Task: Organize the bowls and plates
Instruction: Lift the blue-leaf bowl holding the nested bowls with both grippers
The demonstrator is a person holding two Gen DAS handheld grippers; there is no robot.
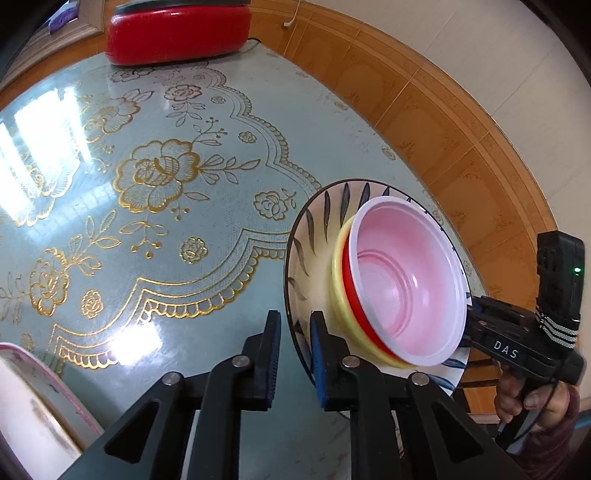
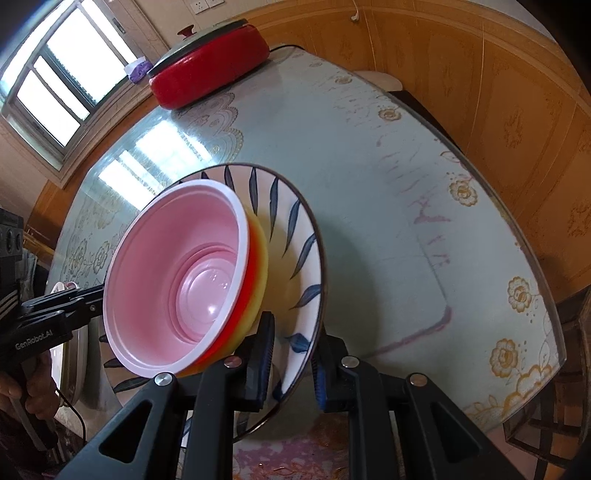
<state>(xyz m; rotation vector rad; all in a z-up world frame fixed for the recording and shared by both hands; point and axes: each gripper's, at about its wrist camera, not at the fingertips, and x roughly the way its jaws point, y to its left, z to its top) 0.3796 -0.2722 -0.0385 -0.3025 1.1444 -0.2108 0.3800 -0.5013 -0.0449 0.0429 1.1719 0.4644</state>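
While the blue-leaf plate (image 1: 314, 236) hangs tilted above the counter (image 1: 207, 155), both claws have it by opposite sides of its rim. Seen from the left wrist, the left claw (image 1: 294, 332) has its fingers narrowly apart with the plate edge between them. Seen from the right wrist, the right claw (image 2: 293, 334) is closed around the plate edge (image 2: 295, 229) in the same way. On the plate sits a nested stack of bowls: a pink bowl (image 1: 406, 280) on top, a red bowl (image 1: 349, 288) under it, and a yellow bowl (image 1: 338, 269) lowest. A red electric pan (image 1: 177, 33) with a lid stands at the far end of the counter. Part of a white tray (image 1: 33, 413) with a pink border lies at the near left.
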